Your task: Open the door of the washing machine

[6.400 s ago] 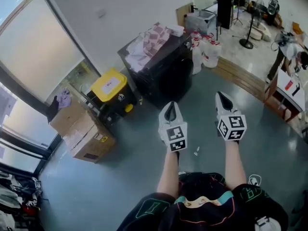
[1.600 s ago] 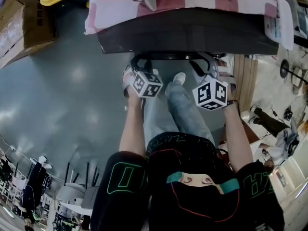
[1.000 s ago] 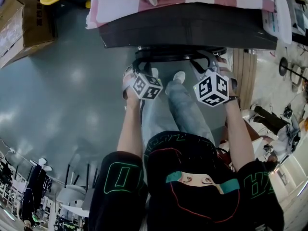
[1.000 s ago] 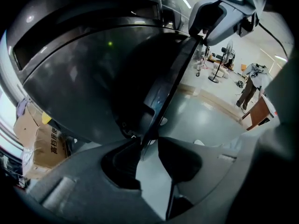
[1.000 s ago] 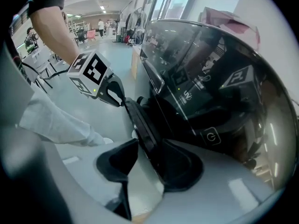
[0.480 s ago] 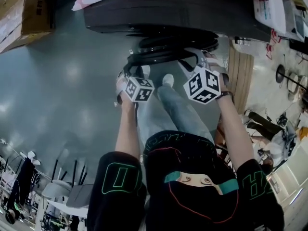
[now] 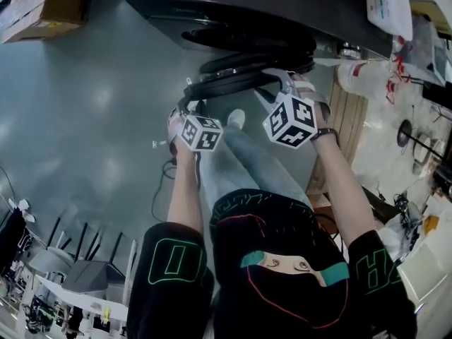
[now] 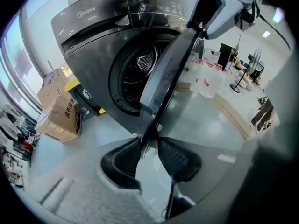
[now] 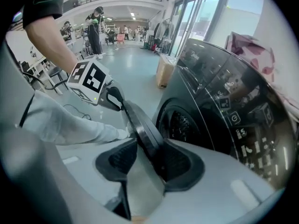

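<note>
**Head view.** The dark grey front-loading washing machine (image 7: pixel 282 6) fills the top of the frame. Its round, dark, glass-fronted door (image 7: pixel 240 76) stands partly swung out over the glossy grey floor (image 7: pixel 85 104). The left gripper (image 7: pixel 186 106) and the right gripper (image 7: pixel 282 82) both sit on the door's rim, one toward each end. The person's jeans-clad leg (image 7: pixel 247 161) stands just below the door. If the door swings wider along this line it may knock the knee or shoe, which would stall the swing.

**Left gripper view.** The door is seen edge-on, angled away from the round drum opening (image 8: pixel 138 76). The black ribbed fingers (image 8: pixel 175 160) are closed on the thin lower rim, and only their tips catch it. That hold looks shallow. A pull that is not square to the rim could let the edge slide out. The door would then hang on the other gripper alone.

**Right gripper view.** The thick rim runs deep between this gripper's fingers (image 9: pixel 180 164), which clamp it with the gap fairly wide. The left gripper shows farther along the same rim. Because both grippers hold one rigid door, I judge the main danger to be the two hands moving on different arcs. That would twist the rim and load the hinge, or lever one pair of fingers off. Loosening this wider clamp early would shift the whole load onto the weaker tip grip on the left.
</note>
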